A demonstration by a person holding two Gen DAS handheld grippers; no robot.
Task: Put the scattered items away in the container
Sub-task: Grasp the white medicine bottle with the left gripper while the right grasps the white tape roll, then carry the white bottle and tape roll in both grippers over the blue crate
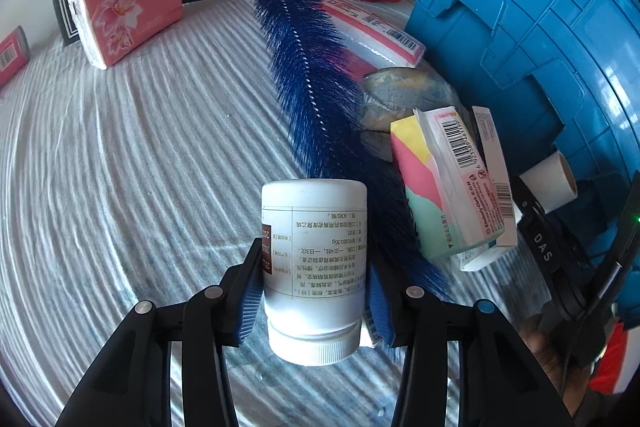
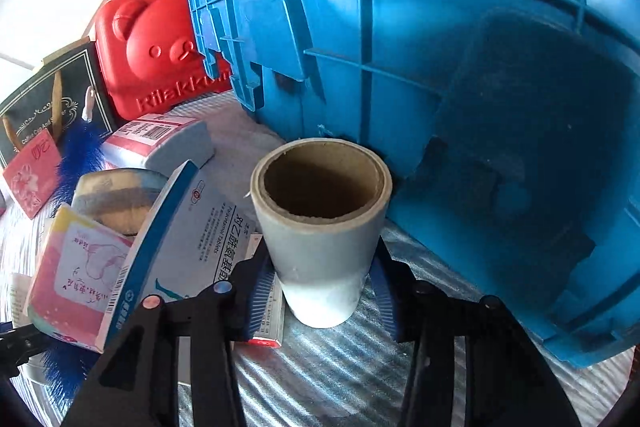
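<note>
Striped cloth (image 1: 120, 167) is mostly uncleared: my left gripper (image 1: 314, 291) clamps a pill bottle (image 1: 314, 267), my right gripper (image 2: 322, 283) a film roll (image 2: 320, 227), blue crate (image 2: 440, 67) waiting.

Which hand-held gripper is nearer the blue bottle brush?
Left. The left hand-held gripper, shut on a white pill bottle, sits right beside the blue bottle brush. The right hand-held gripper, gripping a film roll, stands farther away by the blue crate.
</note>
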